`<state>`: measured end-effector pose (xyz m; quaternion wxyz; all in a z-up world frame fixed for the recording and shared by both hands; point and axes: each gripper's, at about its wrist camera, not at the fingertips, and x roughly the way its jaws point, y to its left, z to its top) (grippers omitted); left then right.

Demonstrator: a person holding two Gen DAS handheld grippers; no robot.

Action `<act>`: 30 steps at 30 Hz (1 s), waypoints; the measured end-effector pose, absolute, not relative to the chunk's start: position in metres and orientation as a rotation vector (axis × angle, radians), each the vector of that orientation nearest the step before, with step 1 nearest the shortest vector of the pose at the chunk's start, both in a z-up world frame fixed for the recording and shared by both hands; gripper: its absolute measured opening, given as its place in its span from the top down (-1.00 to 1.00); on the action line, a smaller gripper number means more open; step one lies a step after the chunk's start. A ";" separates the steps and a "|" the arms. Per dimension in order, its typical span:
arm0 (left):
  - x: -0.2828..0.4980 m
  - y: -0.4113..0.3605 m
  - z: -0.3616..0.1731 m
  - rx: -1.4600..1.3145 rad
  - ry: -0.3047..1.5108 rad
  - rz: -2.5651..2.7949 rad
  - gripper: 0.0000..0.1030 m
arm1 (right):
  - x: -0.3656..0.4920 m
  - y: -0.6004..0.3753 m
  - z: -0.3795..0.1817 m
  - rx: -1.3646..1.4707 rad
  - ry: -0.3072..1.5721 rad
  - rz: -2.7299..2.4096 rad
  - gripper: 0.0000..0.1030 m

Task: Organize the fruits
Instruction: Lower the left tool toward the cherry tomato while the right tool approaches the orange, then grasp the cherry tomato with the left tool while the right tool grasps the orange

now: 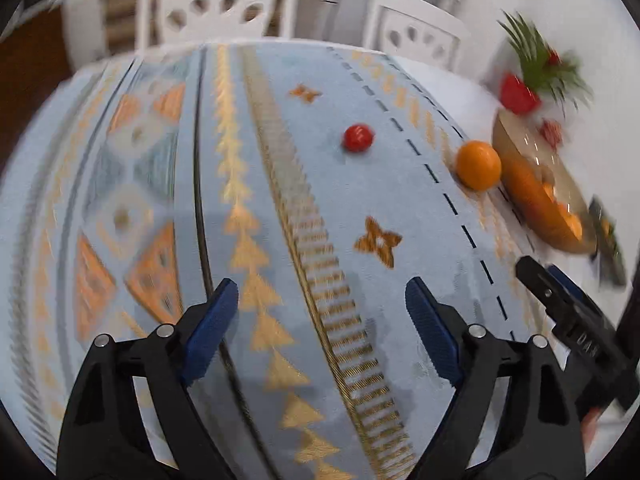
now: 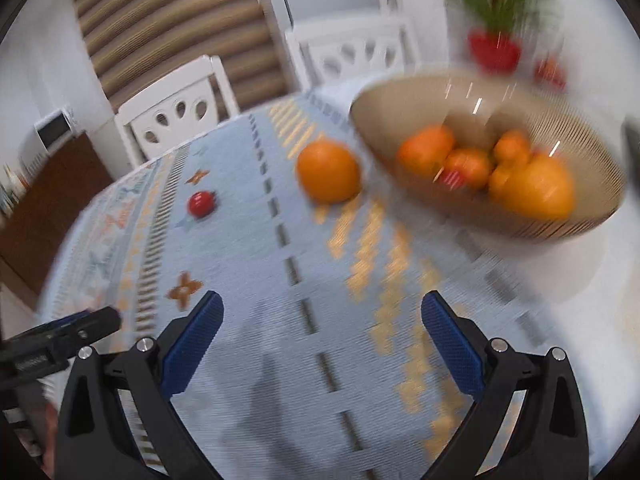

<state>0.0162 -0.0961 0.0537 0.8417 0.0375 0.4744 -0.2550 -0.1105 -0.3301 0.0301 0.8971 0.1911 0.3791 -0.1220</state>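
Note:
A loose orange [image 1: 478,165] [image 2: 329,171] lies on the blue patterned cloth next to a tan bowl [image 1: 516,136] [image 2: 592,196] that holds several oranges [image 2: 534,184]. A small red fruit [image 1: 358,137] [image 2: 201,203] lies alone on the cloth, left of the orange. My left gripper [image 1: 322,320] is open and empty above the cloth, well short of the red fruit. My right gripper [image 2: 322,334] is open and empty, short of the orange and the bowl. Its side shows in the left wrist view [image 1: 568,312]. Both views are motion-blurred.
White chairs [image 1: 218,4] [image 2: 176,108] stand at the table's far edge. A red pot with a green plant [image 1: 528,80] [image 2: 494,46] stands behind the bowl. The left gripper's side shows at the right wrist view's lower left [image 2: 60,340].

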 end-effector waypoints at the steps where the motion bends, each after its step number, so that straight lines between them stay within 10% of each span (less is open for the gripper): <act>1: 0.019 -0.100 0.059 0.119 0.985 -0.558 -0.66 | -0.105 -0.335 0.030 0.462 0.811 -0.228 -0.90; 23: 0.125 -0.195 0.018 0.238 0.945 -0.767 -0.18 | -0.007 -0.364 0.010 0.631 0.728 -0.511 -0.85; 30: 0.124 -0.200 0.016 0.264 0.914 -0.732 0.23 | 0.003 -0.364 0.011 0.604 0.735 -0.523 -0.36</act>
